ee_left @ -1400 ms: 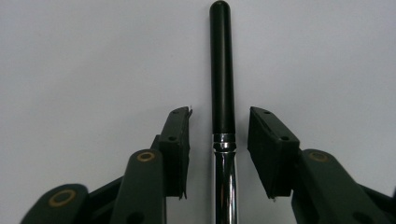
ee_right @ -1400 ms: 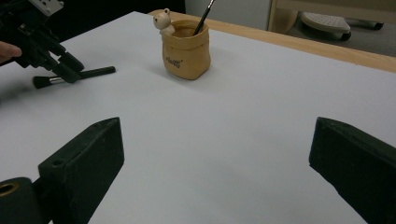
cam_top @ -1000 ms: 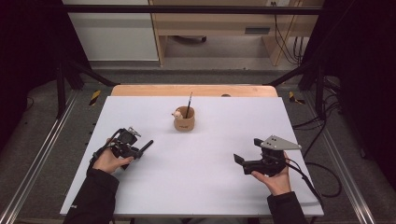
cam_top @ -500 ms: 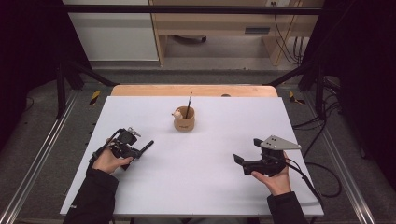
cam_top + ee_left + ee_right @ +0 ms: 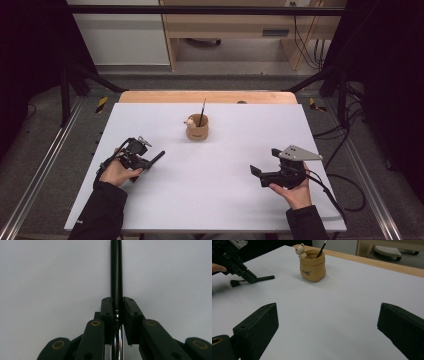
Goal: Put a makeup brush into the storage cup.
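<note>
Brush (image 5: 116, 275), slim, black-handled with chrome ferrule, is clamped by left gripper (image 5: 117, 306); right gripper (image 5: 327, 322) gapes wide.

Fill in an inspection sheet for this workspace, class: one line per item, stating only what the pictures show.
Surface: white table top, wooden strip at far edge.
Job's things: black makeup brush lying flat; tan pouch-shaped holder with bear figure, one brush standing inside.
Clutter: nothing seen.
Grippers: left gripper just closed on the makeup brush; right gripper open, nothing between its jaws.
Cables: cable trailing off the table's right edge.
Surroundings: dark frame, wooden furniture beyond.
</note>
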`<state>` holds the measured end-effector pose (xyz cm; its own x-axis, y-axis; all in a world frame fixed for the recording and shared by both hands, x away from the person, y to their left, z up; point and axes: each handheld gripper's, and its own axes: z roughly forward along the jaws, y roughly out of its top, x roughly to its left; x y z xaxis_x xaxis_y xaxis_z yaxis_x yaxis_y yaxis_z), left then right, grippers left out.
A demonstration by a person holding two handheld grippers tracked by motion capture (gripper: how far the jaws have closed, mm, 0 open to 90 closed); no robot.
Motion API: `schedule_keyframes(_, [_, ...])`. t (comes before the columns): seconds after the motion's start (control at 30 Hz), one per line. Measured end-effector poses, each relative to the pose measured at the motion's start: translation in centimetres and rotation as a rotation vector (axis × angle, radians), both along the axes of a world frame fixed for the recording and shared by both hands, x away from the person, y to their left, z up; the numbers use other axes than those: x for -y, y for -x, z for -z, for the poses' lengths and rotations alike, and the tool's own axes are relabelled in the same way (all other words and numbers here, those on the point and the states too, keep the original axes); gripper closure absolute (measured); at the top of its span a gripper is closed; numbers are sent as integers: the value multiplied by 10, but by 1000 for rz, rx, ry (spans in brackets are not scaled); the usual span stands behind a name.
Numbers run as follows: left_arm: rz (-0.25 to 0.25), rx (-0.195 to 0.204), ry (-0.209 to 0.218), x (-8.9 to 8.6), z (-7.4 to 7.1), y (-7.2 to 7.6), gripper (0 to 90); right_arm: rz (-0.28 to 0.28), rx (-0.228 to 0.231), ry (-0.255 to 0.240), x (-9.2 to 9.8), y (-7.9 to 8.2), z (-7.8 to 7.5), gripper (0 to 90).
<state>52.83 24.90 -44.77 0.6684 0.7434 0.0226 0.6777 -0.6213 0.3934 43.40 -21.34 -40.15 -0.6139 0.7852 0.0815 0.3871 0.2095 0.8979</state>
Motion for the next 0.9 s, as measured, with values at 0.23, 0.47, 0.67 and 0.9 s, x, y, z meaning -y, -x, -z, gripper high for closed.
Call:
schedule_keyframes(0.23, [14, 31, 8, 0, -8, 4, 790, 0, 1, 1, 0, 0, 0, 40])
schedule_keyframes(0.47, [30, 71, 30, 3, -20, 12, 791, -1, 2, 2, 1, 0, -1, 40])
schedule_keyframes(0.67, [61, 102, 54, 9, -31, 19, 791, -2, 3, 0, 1, 1, -1, 40])
schedule_keyframes(0.9, [102, 126, 84, 17, -40, 28, 791, -2, 3, 3, 1, 1, -1, 41])
